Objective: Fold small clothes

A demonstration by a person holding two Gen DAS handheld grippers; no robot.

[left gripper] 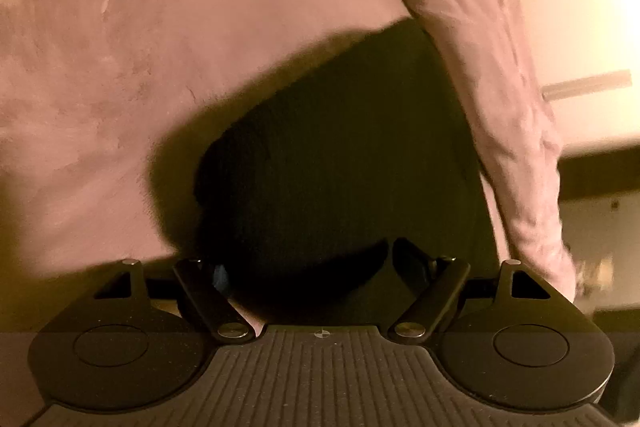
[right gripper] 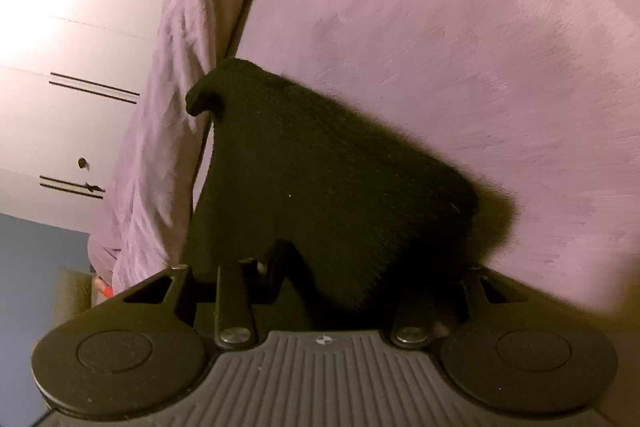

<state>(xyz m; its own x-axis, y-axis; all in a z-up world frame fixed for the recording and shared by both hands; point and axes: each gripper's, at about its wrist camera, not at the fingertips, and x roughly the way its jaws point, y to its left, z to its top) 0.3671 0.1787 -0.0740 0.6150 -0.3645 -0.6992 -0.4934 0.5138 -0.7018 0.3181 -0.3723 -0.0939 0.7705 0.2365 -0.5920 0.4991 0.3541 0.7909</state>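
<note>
A small black knitted garment lies on a pink fuzzy bedspread. In the left wrist view it fills the middle and drapes over my left gripper, hiding the fingertips; the cloth seems pinched there. In the right wrist view the same black garment rises from my right gripper to a curled corner at the upper left. The right gripper's fingertips are buried in the cloth and appear shut on it.
The pink bedspread hangs over the bed's edge in folds. White cabinet doors with dark handle lines stand beyond the bed. A small orange object lies low by the bed's edge.
</note>
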